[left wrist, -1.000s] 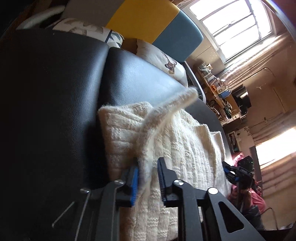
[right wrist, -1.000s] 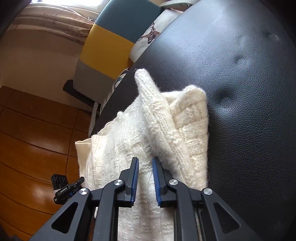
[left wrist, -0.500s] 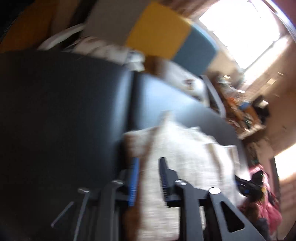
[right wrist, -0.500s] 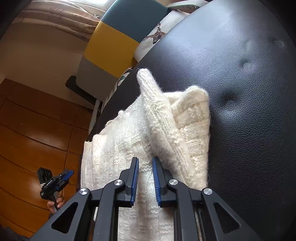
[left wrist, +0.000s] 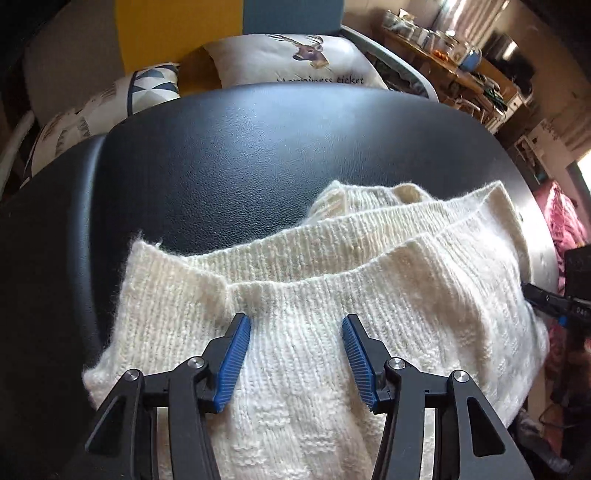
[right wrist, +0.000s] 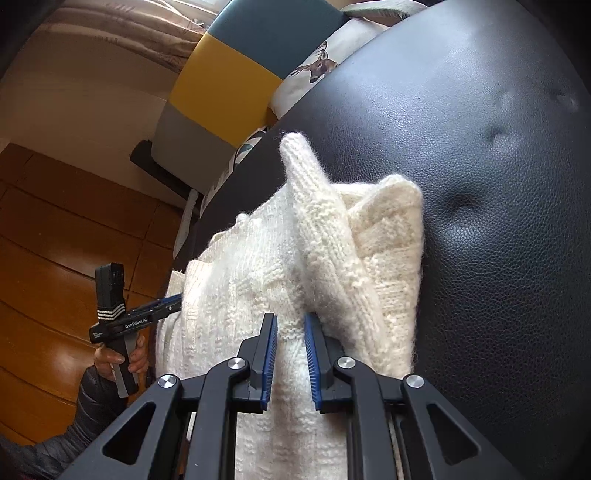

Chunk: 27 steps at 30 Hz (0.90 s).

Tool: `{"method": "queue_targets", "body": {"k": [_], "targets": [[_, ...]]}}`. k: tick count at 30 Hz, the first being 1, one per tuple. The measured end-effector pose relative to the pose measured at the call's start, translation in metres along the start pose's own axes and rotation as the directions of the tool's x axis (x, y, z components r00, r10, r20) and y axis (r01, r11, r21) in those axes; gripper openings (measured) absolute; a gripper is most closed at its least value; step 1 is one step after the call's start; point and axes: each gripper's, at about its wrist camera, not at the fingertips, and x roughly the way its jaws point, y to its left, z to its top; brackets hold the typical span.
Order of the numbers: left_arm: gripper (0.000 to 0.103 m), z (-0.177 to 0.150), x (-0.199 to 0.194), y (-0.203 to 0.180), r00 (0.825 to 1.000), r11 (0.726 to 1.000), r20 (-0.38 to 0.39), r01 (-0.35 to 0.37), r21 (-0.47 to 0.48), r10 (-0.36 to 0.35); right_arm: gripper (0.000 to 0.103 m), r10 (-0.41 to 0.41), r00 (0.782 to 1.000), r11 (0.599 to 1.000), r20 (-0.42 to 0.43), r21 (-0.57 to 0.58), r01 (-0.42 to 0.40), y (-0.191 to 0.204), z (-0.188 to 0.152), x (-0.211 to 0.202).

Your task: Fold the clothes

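Bare black cushion [left wrist: 258, 155] beyond sweater [left wrist: 314, 332]; pillows [left wrist: 295, 62] along far edge.

1. A lived-in home, most likely a living room, is shown.
2. A black leather seat [left wrist: 258, 155] with tufted dimples is seen, of the kind found on a sofa or ottoman.
3. Printed cushions [left wrist: 295, 59], one with a deer motif, are propped behind it, beside a chair [right wrist: 229, 92] upholstered in teal, yellow and grey.
4. A wooden floor [right wrist: 48, 258] is laid below, and curtains [right wrist: 122, 22] are hung at the wall.
5. A cluttered shelf [left wrist: 454, 48] of jars and household items is seen at the back.
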Motion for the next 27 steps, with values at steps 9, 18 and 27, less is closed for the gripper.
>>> {"method": "queue_targets", "body": {"k": [9, 18, 27], "targets": [[0.006, 0.006, -0.023, 0.013, 0.960, 0.987, 0.280, 0.029, -0.158, 0.017, 0.022, -0.286, 0.958, 0.902, 0.033, -0.328, 0.280, 0.056, -0.008, 0.008], [0.011, 0.002, 0.021, 0.013, 0.955, 0.989, 0.294, 0.010, -0.150, 0.035, 0.022, -0.318, 0.948, 0.876, 0.029, -0.373, 0.306, 0.067, 0.001, 0.003], [0.011, -0.003, 0.020, 0.012, 0.958, 0.987, 0.287, 0.043, -0.157, 0.004, 0.027, -0.324, 0.946, 0.812, 0.017, -0.508, 0.287, 0.124, 0.038, 0.069]]}}
